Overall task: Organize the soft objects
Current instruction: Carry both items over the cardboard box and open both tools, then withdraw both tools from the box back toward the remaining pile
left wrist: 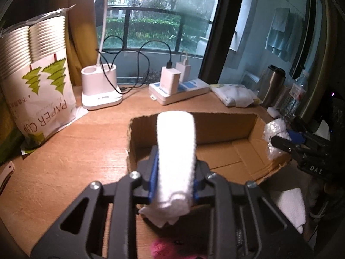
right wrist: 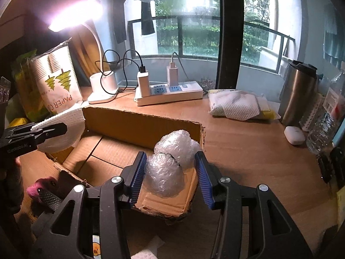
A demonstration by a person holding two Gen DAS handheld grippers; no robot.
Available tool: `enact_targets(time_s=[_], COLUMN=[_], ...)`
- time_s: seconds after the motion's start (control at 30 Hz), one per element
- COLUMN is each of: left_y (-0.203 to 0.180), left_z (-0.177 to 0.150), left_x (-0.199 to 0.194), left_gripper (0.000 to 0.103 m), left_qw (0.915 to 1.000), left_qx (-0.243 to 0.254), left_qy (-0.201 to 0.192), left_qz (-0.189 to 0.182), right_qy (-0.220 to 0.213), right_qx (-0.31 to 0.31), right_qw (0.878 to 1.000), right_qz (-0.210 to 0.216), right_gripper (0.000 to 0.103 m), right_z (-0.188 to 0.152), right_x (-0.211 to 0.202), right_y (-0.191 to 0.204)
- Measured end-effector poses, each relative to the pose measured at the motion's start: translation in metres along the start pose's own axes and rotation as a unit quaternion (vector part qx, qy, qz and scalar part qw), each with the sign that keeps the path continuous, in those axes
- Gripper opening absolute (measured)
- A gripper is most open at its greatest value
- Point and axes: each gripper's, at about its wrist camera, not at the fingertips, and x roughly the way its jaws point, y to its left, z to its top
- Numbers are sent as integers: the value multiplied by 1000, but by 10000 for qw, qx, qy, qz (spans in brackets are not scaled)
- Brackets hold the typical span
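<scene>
My left gripper (left wrist: 174, 168) is shut on a rolled white towel (left wrist: 175, 151) and holds it above the near-left part of an open cardboard box (left wrist: 224, 127). In the right wrist view the left gripper (right wrist: 62, 127) and the towel (right wrist: 64, 129) show at the box's left side. My right gripper (right wrist: 170, 168) is shut on a wad of clear bubble wrap (right wrist: 172, 157) over the right end of the box (right wrist: 133, 127). It shows in the left wrist view (left wrist: 278, 140) with the wrap (left wrist: 273, 138). A pink plush (right wrist: 37, 188) lies by the box's front.
A paper-cup bag (left wrist: 41, 82), a desk lamp base (left wrist: 100, 86), a power strip with chargers (left wrist: 179, 90) and a white cloth pack (left wrist: 235, 95) stand along the back. A steel tumbler (right wrist: 298, 90), a water bottle (right wrist: 325, 118) and a white case (right wrist: 294, 135) are on the right.
</scene>
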Motion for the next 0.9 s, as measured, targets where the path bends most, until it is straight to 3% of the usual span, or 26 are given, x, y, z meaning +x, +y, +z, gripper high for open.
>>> enact_targets(time_s=[0.07,0.17,0.2,0.47,0.9], left_y=[0,0,1,0,-5], left_z=[0,0,1,2,-3], left_x=[-1,-6,-8,-23,-53], left_gripper=[34,70,72,72,72], left_qw=[10000,10000,9999,9997,9991], left_qx=[2,-34,-41,-17,-22], left_qy=[-7,-78,-105,-201,-427], left_qz=[48,6,6,119,-28], right_qy=[-9,-46,-52,-41,-267], right_qx=[-8,-38,-43,-4,-57], right_qw=[10000,10000,10000,10000,9996], right_qz=[-1,-15,-11,-19,-75], right_gripper=[50,53,53,58,59], right_z=[0,0,0,-1,-2], right_x=[-1,-4,-5,-14,-45], right_y=[0,2,3,4,14])
